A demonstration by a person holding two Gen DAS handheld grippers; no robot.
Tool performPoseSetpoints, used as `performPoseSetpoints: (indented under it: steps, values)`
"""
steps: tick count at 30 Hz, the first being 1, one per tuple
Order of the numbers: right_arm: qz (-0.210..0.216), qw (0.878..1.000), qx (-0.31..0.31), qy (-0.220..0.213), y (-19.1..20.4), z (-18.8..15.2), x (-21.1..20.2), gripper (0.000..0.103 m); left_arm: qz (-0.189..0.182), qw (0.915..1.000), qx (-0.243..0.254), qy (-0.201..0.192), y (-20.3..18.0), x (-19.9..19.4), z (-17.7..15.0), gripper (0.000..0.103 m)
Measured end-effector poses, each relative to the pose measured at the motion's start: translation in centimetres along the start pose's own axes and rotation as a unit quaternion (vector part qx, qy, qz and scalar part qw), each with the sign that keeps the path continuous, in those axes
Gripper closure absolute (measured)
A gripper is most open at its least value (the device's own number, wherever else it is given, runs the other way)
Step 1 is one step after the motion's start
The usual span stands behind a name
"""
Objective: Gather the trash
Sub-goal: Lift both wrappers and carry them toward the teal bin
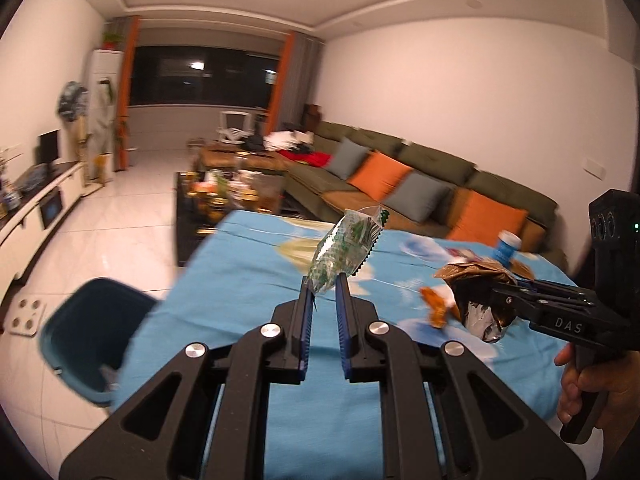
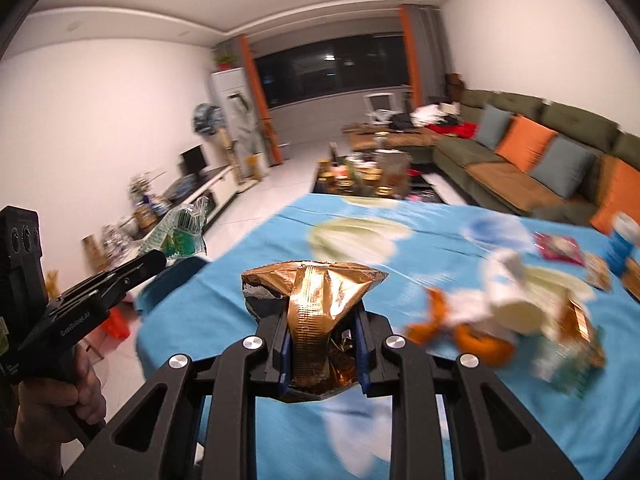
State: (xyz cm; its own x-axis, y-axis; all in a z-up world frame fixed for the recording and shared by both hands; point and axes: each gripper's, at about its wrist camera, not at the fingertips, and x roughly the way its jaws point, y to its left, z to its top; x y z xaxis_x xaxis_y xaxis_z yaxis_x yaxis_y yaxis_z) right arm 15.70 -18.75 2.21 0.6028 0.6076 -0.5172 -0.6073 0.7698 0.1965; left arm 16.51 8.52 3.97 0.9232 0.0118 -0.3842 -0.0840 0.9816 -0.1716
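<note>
Left wrist view: left gripper (image 1: 323,282) pinches a green wrapper (image 1: 344,250) over the blue table (image 1: 248,264), right gripper (image 2: 322,320) clamps a gold bag (image 2: 316,300).

You're in a home living room, at night. A long green sofa (image 1: 420,176) with orange and grey cushions (image 1: 378,174) runs along your right wall. A low TV cabinet (image 1: 44,200) with a screen (image 1: 49,148) sits opposite. There's a cluttered coffee table (image 2: 360,178) mid-room, orange curtains (image 2: 256,92) flanking a dark window (image 2: 332,68), a standing air conditioner (image 1: 102,92), tiled floor (image 1: 132,200), and one ceiling light.
</note>
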Motion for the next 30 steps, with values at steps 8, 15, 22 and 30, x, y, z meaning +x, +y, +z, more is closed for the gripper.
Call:
performPoseSetpoints:
  steps: [8,15,22,30]
  values:
    - [0.076,0.996,-0.055,0.012,7.7,2.8,4.7,0.081,0.092,0.9949,-0.034,-0.025,7.8,-4.4,0.1,0.091]
    - [0.134,0.987,-0.085,0.039,14.0,4.8,9.6,0.081,0.161,0.9847,-0.059,-0.031,14.1,-7.1,-0.2,0.091]
    - [0.17,0.976,-0.088,0.1,18.8,5.9,17.4,0.081,0.196,0.9773,-0.081,-0.001,19.6,-6.5,-1.3,0.091]
    - [0.156,0.967,-0.105,0.175,22.5,5.1,25.0,0.081,0.218,0.9689,-0.105,0.051,23.8,-0.8,-3.2,0.091]
